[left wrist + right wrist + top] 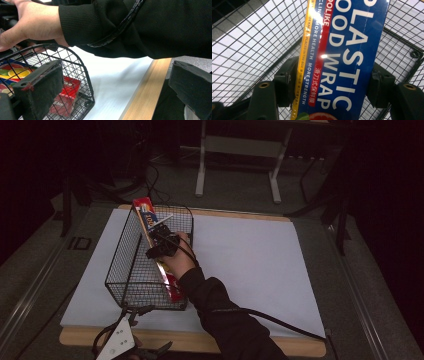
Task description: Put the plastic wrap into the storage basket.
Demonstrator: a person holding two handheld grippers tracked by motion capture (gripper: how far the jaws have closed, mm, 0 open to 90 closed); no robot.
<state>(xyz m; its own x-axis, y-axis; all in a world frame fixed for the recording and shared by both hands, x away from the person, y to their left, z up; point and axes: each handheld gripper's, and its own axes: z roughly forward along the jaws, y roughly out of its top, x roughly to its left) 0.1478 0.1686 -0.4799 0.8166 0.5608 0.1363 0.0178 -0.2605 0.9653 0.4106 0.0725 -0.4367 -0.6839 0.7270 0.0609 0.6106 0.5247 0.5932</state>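
We start at the right gripper [329, 87], and its two black jaws are clamped on the plastic wrap box [342, 57], one pad against each long side of the blue carton. From the high view, our right hand [176, 257] is reaching over the wire basket [131, 270], gripper [162, 244] sitting on the box [150, 217] about midway along it. The box lies tilted inside the basket along its right wall, red far end poking up above the far rim, near end down by the front corner. In the right gripper view we see the basket mesh [257, 42] running behind the box on both sides.

Over to the left gripper [115, 87]: its jaws stand wide apart with nothing between them, just white table cover [112, 75] and the wooden table edge [147, 90] showing in the gap. In the high view it [131, 312] sits at the near table edge, just in front of the basket's near left corner. Through its camera we catch the basket's front corner [80, 72] with the red end of the box [67, 95] behind the wire, and our right sleeve [150, 27] crossing above.
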